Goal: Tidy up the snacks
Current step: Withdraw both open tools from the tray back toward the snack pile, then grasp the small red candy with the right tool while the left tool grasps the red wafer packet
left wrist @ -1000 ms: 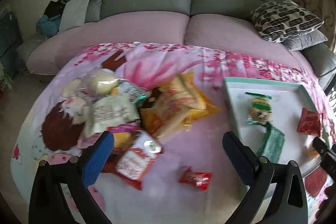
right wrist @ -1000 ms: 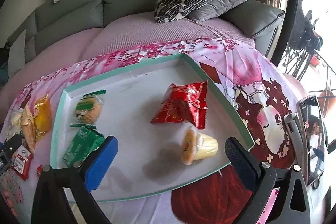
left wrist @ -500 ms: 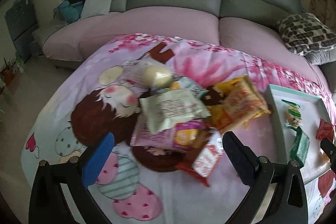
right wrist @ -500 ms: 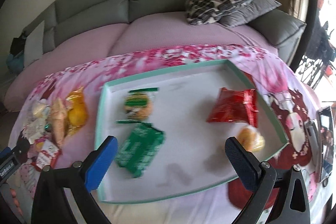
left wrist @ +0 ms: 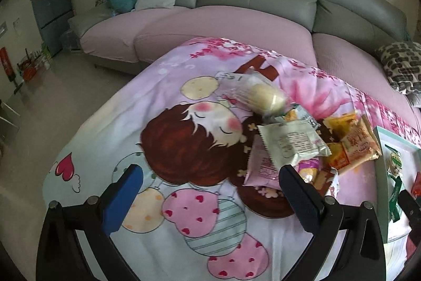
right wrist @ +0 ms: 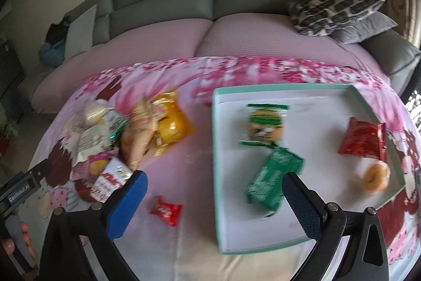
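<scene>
Both claws, left claw (left wrist: pixel 210 191) and right claw (right wrist: pixel 214 198), are gaping wide, gripping nothing; the snack pile (left wrist: pixel 297 138) is lying at two o'clock of the left, the tray (right wrist: pixel 218 175) at one o'clock of the right.

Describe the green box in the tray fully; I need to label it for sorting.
The green box is a small rectangular carton with pale print, blurred here. It lies flat and askew on the white floor of the teal-rimmed tray, just below a round green-wrapped cookie. The open right gripper hovers near it, apparently not touching.

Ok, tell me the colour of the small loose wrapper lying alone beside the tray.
Red with white lettering; the small wrapper shows best in the right wrist view.
</scene>
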### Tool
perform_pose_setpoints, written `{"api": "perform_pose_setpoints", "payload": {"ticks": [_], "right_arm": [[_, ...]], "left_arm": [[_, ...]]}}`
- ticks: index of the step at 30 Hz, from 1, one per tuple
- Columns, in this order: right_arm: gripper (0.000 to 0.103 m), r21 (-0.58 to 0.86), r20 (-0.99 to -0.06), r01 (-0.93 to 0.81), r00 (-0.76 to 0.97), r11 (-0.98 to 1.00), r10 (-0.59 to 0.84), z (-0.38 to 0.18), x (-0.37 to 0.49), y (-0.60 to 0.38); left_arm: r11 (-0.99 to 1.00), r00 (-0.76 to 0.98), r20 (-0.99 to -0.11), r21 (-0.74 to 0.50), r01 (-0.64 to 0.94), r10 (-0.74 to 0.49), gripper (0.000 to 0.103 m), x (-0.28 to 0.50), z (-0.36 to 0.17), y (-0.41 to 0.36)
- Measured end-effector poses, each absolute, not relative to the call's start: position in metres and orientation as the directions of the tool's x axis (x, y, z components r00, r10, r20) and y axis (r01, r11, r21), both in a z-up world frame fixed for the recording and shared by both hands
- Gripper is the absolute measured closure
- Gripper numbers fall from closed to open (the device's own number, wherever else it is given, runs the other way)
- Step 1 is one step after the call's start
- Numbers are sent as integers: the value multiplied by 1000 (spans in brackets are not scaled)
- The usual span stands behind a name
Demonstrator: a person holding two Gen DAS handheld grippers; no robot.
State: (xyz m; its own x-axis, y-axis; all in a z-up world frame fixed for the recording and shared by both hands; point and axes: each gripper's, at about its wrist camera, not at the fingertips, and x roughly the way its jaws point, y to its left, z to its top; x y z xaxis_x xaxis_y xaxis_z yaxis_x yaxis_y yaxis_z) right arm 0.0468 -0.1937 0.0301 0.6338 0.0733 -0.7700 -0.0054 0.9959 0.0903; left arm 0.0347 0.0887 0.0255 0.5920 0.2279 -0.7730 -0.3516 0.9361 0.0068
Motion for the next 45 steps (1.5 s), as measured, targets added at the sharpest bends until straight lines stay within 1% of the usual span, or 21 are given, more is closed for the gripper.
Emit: {"api": "perform_pose_setpoints", "payload": {"ticks": [6,12,15,22,25,30,32,33,37,40,42,45], "right_arm": [[0,105,-785,-51,609,993,114,21,46,-176],[0,107,-787,-103,599,989,148,16,43,-160],[0,118,-792,-121,587,986,167,12,42,-155],[1,143,-803,-162,558,976,210,0,42,-144],[4,137,-819,-159,538,978,202,-9,44,-140],[11,132,-834,-144,519,981,188,-19,47,-141],[16,132,-838,-133,514,982,183,-22,48,-144],[17,133,-840,-129,511,983,181,-23,49,-145],[20,134,-844,-123,506,983,179,-26,50,-148],[22,131,-850,-123,497,984,175,-29,51,-147],[23,121,-851,-124,498,985,167,-30,52,-147],[28,121,-855,-127,491,984,168,-31,53,-147]], "left_arm": [[939,584,-787,-17,-343,200,0,37,21,94],[958,576,-807,-49,-283,129,1,43,12,81],[958,567,-819,-92,-273,83,1,46,7,77],[976,583,-812,-101,-194,32,1,52,5,53],[976,593,-804,-158,-153,-37,1,55,4,46],[980,570,-818,-170,-105,-81,1,62,-6,31],[978,552,-827,-187,-89,-108,4,66,-12,26],[977,545,-830,-195,-85,-119,8,67,-16,23],[976,519,-844,-206,-76,-138,17,73,-26,15],[977,501,-854,-203,-70,-141,19,76,-32,10],[973,489,-856,-223,-61,-166,22,77,-36,8],[973,483,-859,-226,-56,-171,22,78,-39,5]]}}
